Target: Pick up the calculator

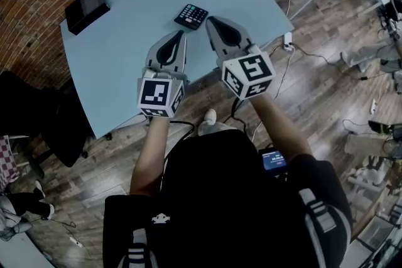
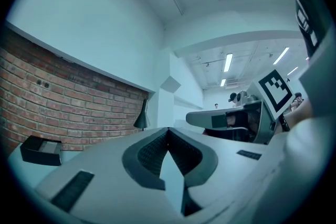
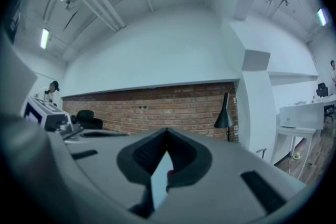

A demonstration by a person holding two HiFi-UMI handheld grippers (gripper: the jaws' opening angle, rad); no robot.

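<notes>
The small, flat black calculator with coloured keys [image 1: 191, 16] lay on the pale blue-grey worktop [image 1: 132, 41], well in from its near edge. It was untouched. The left gripper [image 1: 183, 35] and the right gripper [image 1: 209, 21] were held side by side and roughly level above the worktop. Both pointed towards the calculator, which sat just ahead of them, nearer the right one's tip.

In each gripper's own view the fingers were clenched together with nothing between them. Neither view showed the calculator, only the brick wall and room beyond.

This looked like the approach step, with no grasp begun. The next move would probably call for parting the fingers of one gripper, likely the right. It would then tip down and straddle the calculator's edges before clenching. Such a thin body lying flat leaves little to grip.
</notes>
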